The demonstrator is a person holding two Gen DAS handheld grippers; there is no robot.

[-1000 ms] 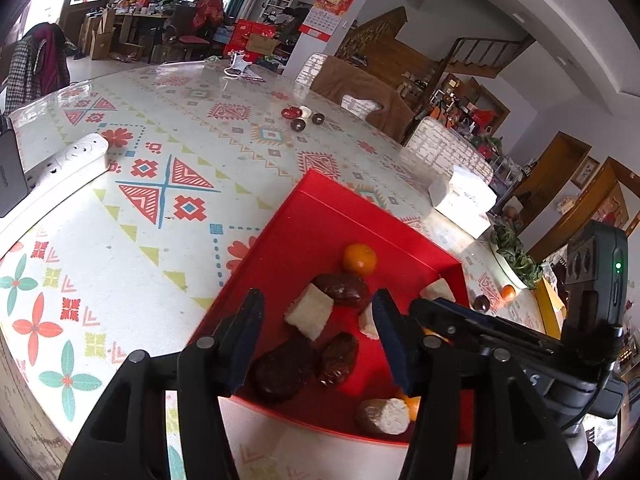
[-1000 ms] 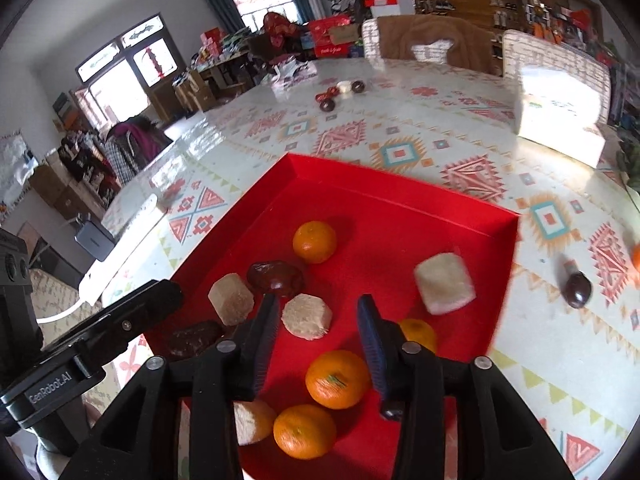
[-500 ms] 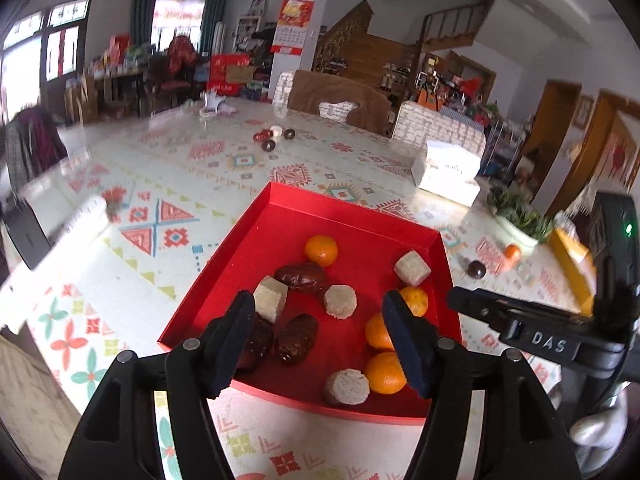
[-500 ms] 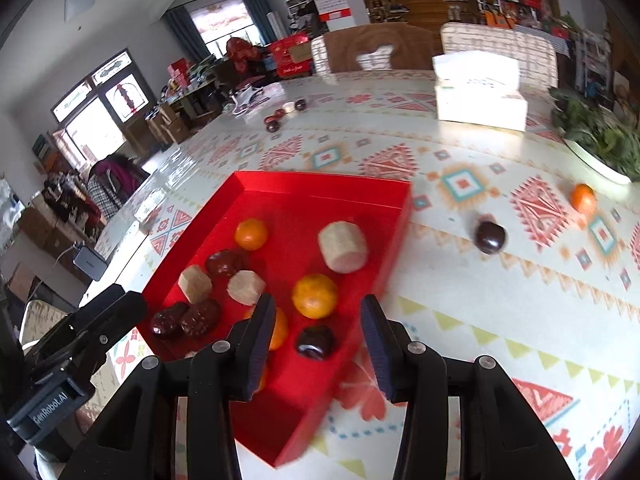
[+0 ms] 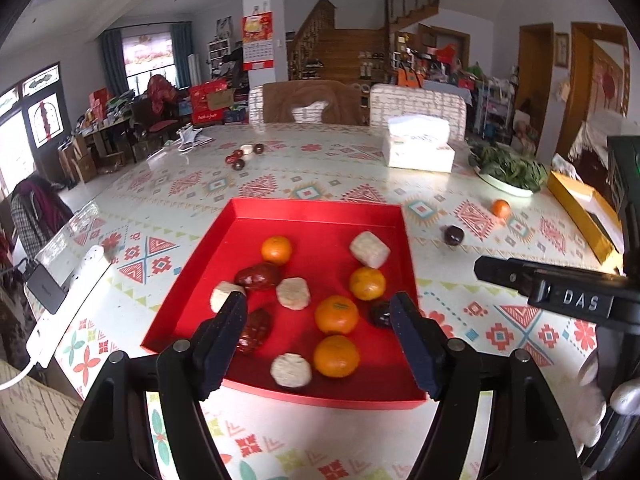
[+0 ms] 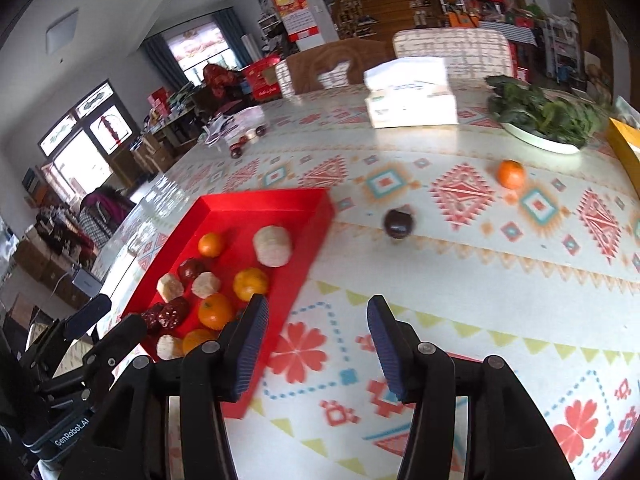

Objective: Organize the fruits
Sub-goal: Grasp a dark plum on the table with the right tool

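Red tray [image 5: 316, 210] already held most of the fruit: 4 oranges, several pale chunks, a few dark dates. Two strays were out on the patterned tablecloth [image 6: 460, 280], right of the tray: a dark round fruit [image 6: 398, 223] near the tray's far right corner, and a loose orange [image 6: 511, 174] further out, near the plate of greens [image 6: 548, 120].

Step in hand, my read: collecting strays into the tray. R side looked like the one doing it.

Right gripper [image 6: 316, 344] was wide open and empty, nothing between the pads, nothing touched. It hung over bare cloth just right of the tray's near corner, pointed roughly toward the dark fruit but well short of it. Frame was motion-blurred, so exact aim is uncertain.

Left gripper [image 5: 318, 340] was also wide open and empty, hovering over the tray's near edge. Its fingers [image 5: 224, 336] framed the near oranges in view, but I couldn't confirm contact w/ anything; prob. none.

Next move, as I judge it:
- R reaches fwd to the dark fruit, straddles it, closes gently
- it's round and smooth, so likely to roll if nudged off-centre; come down square
- carry to the tray, drop in a free spot (far half has room)
- then the loose orange

L seemed idle; could steady the tray if needed.
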